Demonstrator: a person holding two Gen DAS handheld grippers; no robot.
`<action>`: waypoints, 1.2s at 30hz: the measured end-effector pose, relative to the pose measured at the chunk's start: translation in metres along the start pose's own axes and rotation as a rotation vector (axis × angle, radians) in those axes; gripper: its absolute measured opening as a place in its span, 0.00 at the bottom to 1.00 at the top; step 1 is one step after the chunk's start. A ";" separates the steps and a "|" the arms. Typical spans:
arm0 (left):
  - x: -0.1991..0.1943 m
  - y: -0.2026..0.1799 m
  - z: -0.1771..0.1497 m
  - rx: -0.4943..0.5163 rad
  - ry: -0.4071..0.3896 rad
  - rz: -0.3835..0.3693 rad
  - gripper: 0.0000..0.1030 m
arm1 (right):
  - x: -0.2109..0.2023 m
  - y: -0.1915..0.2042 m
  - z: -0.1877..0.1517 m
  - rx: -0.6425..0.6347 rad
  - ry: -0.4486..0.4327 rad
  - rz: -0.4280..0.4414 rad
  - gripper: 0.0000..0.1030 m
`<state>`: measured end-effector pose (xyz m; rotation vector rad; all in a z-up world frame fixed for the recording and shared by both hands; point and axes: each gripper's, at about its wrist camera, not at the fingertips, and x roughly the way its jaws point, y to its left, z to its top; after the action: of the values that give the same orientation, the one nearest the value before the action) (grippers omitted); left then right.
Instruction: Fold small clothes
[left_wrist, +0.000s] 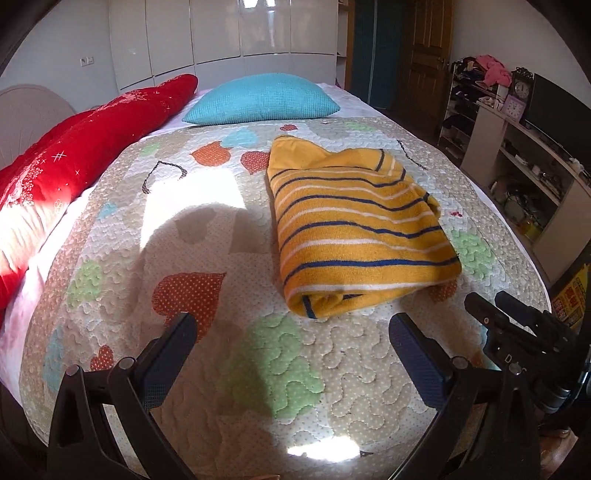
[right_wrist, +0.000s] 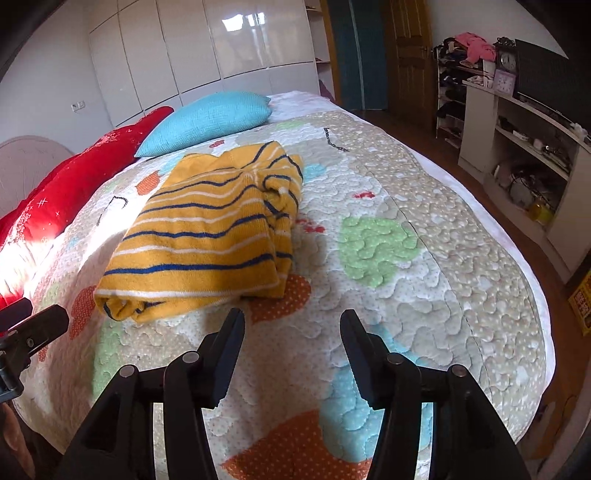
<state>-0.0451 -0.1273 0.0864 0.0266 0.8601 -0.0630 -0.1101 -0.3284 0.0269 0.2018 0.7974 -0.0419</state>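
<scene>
A yellow garment with dark blue and white stripes (left_wrist: 354, 225) lies folded into a thick rectangle on the quilted bedspread (left_wrist: 236, 354). In the right wrist view the same yellow garment (right_wrist: 207, 236) sits left of centre. My left gripper (left_wrist: 293, 325) hovers open over the quilt, just short of the garment's near folded edge, with nothing between its fingers. My right gripper (right_wrist: 291, 321) is open too, its left fingertip close to the garment's near right corner, apart from it. The right gripper's body (left_wrist: 517, 332) shows at the right edge of the left wrist view.
A blue pillow (left_wrist: 262, 99) and a red blanket (left_wrist: 74, 147) lie at the far and left side of the bed. White wardrobes (left_wrist: 221, 33) stand behind. Open shelving (right_wrist: 524, 162) with clutter and clocks lines the right wall, beside a wooden door (right_wrist: 406, 51).
</scene>
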 end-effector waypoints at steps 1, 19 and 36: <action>0.000 -0.002 0.000 0.001 0.002 -0.009 1.00 | -0.001 0.000 -0.003 -0.002 -0.002 -0.012 0.59; 0.022 -0.033 -0.004 0.002 0.086 -0.084 1.00 | -0.008 -0.019 -0.011 0.008 -0.020 -0.092 0.66; 0.032 -0.033 -0.004 0.027 0.087 -0.039 1.00 | 0.006 -0.017 -0.011 0.005 0.008 -0.094 0.71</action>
<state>-0.0297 -0.1611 0.0592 0.0383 0.9467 -0.1106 -0.1155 -0.3431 0.0123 0.1695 0.8142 -0.1321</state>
